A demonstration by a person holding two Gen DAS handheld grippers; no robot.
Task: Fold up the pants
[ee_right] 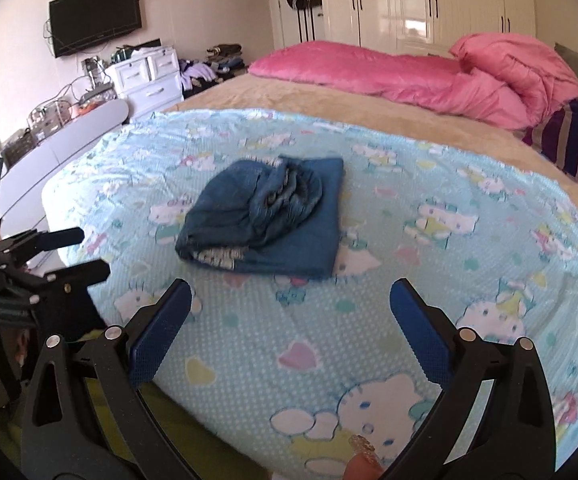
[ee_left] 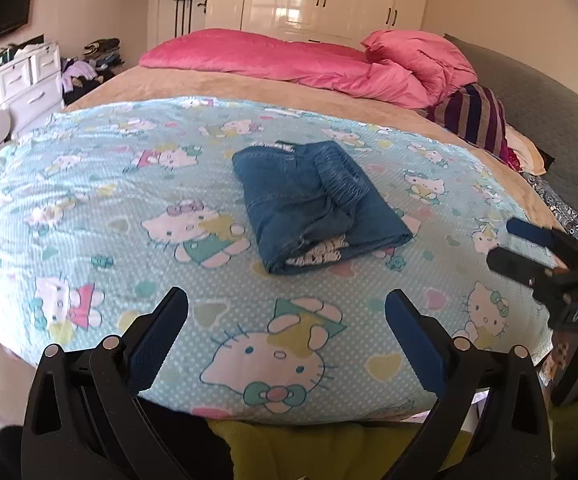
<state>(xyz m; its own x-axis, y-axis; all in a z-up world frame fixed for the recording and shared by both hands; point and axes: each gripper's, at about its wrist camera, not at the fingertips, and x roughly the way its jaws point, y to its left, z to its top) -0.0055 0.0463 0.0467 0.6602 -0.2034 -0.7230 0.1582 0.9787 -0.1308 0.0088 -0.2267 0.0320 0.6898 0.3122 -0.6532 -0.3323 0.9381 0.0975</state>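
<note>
You hold both tongs, left [ee_left: 287, 306] and right [ee_right: 291, 298], low over the bed [ee_left: 89, 208], fingers wide apart, with the folded pants [ee_left: 313, 204] just ahead.

The folded pants [ee_left: 317, 204] lie alone mid-sheet, with open blue cartoon-print sheet [ee_left: 89, 208] on every side of them. Both hand-held grippers hover spread open near the bed's front edge, well apart from the pants. Farther back, a pink duvet [ee_left: 309, 60] and a striped cushion [ee_left: 473, 120] crowd the far right.
</note>
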